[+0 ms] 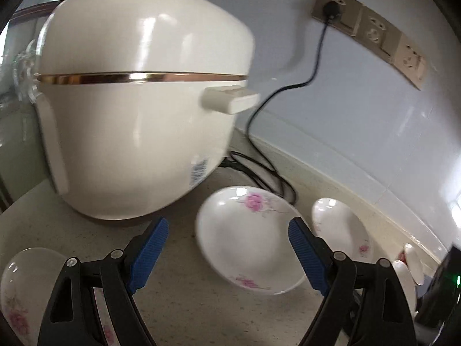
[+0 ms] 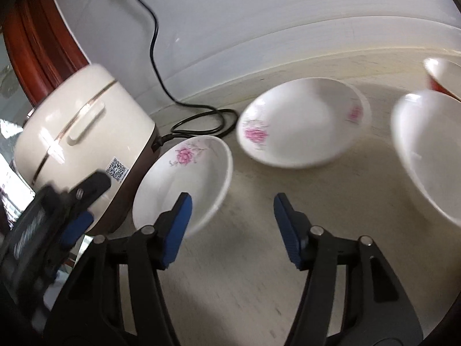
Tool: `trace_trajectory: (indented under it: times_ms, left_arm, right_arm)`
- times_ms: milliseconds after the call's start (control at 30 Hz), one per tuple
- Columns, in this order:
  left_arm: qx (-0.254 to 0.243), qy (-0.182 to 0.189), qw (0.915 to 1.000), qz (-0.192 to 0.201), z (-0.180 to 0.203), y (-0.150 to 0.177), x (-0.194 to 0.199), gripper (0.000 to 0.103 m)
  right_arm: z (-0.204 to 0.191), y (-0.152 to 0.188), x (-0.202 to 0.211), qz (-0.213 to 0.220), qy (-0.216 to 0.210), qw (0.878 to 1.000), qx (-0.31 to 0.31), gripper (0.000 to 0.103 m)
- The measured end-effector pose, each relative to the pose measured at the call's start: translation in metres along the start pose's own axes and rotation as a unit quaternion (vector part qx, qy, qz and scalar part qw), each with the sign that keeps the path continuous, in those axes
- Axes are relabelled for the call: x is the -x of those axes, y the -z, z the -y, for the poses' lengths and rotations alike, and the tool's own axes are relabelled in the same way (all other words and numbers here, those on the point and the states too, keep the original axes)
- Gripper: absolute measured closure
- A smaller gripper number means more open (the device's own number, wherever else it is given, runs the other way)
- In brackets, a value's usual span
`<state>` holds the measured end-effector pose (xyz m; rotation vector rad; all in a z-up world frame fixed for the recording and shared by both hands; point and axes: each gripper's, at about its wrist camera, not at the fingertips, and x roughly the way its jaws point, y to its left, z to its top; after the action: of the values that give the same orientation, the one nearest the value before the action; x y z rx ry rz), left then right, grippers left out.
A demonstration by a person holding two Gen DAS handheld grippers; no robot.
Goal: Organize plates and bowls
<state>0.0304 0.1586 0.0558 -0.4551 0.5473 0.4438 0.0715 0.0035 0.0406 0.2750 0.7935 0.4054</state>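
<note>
White plates with pink flowers lie on the speckled counter. In the left wrist view one plate (image 1: 247,239) lies between my open left gripper's (image 1: 227,248) blue fingers, a second plate (image 1: 340,227) to its right, and a third dish (image 1: 26,294) at the bottom left. In the right wrist view my right gripper (image 2: 232,216) is open and empty above the counter, with a plate (image 2: 184,184) by its left finger, another plate (image 2: 299,121) beyond, and a white bowl (image 2: 429,150) at the right. The left gripper (image 2: 77,201) shows at the left.
A cream rice cooker (image 1: 138,101) stands close ahead on the left, also in the right wrist view (image 2: 77,132). Its black cord (image 1: 259,170) lies coiled by the tiled wall below wall sockets (image 1: 371,31). A red-sided bowl (image 2: 443,75) sits far right. Small bowls (image 1: 409,271) stand at the right.
</note>
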Motion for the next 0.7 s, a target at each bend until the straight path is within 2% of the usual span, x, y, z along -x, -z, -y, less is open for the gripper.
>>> trace_trajectory:
  times_ms: [67,133,200,333,467,700]
  left_arm:
    - [-0.002,-0.01,0.9999,-0.001,-0.003,0.001,-0.003,0.017]
    - [0.015,-0.025,0.9995,-0.014,-0.01,0.0,-0.011,0.017]
    - [0.032,-0.024,0.9987,-0.031,-0.016,-0.001,-0.018,0.017]
    - [0.032,-0.025,0.9981,-0.047,-0.017,0.004,-0.022,0.017]
    - [0.026,-0.027,0.9977,-0.057,-0.016,0.008,-0.028,0.017]
    - [0.01,-0.024,0.997,-0.072,-0.01,0.012,-0.035,0.017]
  right_arm:
    - [-0.007,-0.007,-0.014,-0.009,0.002,1.0,0.005,0.044]
    - [-0.015,-0.007,-0.026,-0.025,0.023,0.999,0.022,0.044]
    - [-0.019,-0.004,-0.036,-0.04,0.042,0.998,0.037,0.045]
    - [-0.025,0.001,-0.039,-0.052,0.069,0.994,0.068,0.057]
    - [-0.023,0.003,-0.035,-0.053,0.06,0.994,0.079,0.062]
    - [-0.008,0.014,-0.009,-0.083,0.084,0.987,0.11,0.062]
